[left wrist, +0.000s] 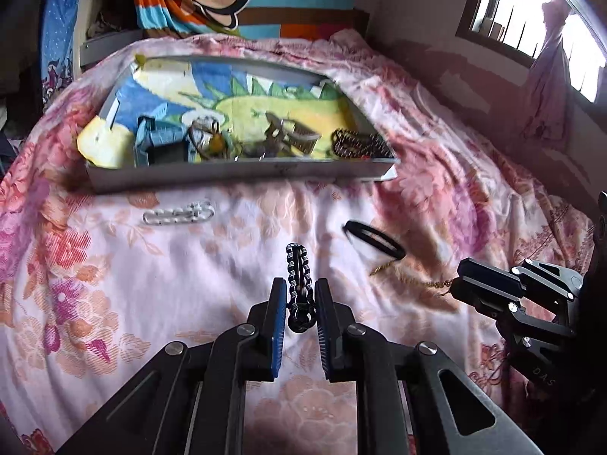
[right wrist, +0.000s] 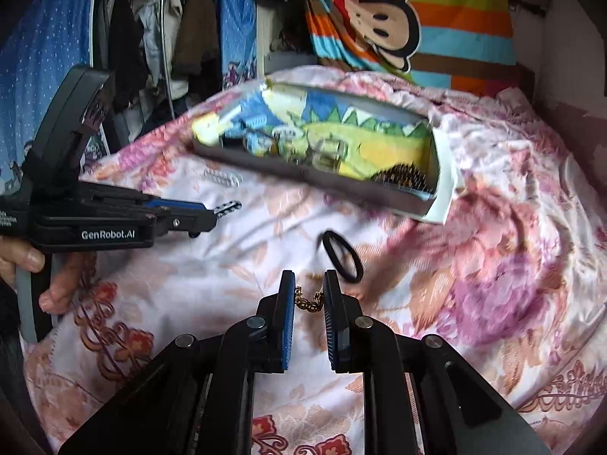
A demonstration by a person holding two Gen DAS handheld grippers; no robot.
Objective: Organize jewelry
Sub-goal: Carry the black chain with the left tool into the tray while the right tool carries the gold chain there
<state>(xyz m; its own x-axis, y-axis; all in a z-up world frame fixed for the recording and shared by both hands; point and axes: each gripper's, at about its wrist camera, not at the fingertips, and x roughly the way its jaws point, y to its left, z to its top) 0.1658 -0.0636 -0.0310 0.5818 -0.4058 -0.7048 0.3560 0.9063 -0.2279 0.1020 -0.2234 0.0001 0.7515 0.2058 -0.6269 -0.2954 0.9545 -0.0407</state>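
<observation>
i judge i'm partway: several pieces lie in the shallow grey box (left wrist: 242, 174) on the floral bed, my left claw (left wrist: 300, 299) pinches the black-and-white bead bracelet (left wrist: 299, 265), my right claw (right wrist: 309, 297) narrows around the gold chain (right wrist: 308, 300), the white link bracelet (left wrist: 178, 213) waits.

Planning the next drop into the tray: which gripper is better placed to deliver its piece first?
Probably left: the left gripper already has the black beaded bracelet between its fingers, facing the grey tray.
</observation>
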